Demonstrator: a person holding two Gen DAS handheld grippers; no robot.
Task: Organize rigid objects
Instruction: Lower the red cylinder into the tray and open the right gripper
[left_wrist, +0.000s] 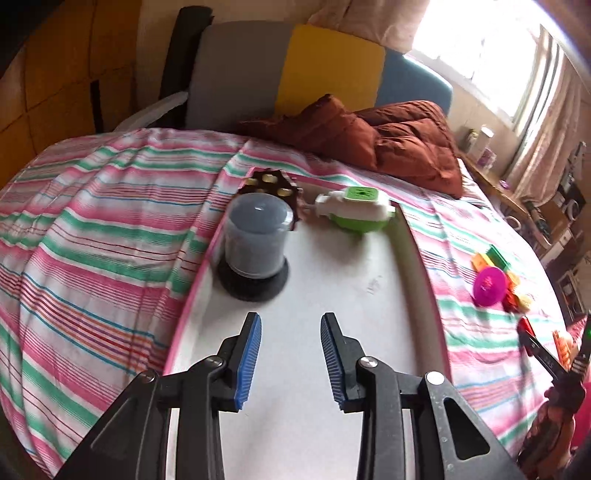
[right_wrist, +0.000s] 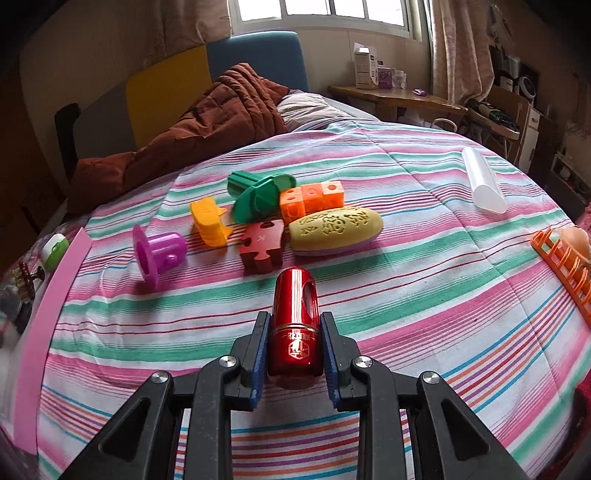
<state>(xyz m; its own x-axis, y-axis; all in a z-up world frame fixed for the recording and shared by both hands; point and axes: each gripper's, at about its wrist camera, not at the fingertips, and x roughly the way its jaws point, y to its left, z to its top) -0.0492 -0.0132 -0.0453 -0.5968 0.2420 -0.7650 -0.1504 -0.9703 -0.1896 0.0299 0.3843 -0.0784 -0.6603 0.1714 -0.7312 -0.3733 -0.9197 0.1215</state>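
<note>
**Red cylinder held for transfer; tray partly stocked**

The red metal cylinder (right_wrist: 294, 325) is clamped in the right hand-held gripper (right_wrist: 294, 347) above the striped bedspread (right_wrist: 424, 295), presumably bound for the white tray (left_wrist: 332, 295). The left hand-held gripper (left_wrist: 290, 354) is seen empty, jaws slightly parted, over the tray. Loose toys (right_wrist: 258, 218) are left on the bed, beneath a bright window (right_wrist: 321, 11).

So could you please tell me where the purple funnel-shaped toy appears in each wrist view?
Left wrist: purple toy at right, on the striped bedspread.
Right wrist: purple toy left of centre, beside the yellow piece.
Shared landmark: the pink-edged white tray.
</note>
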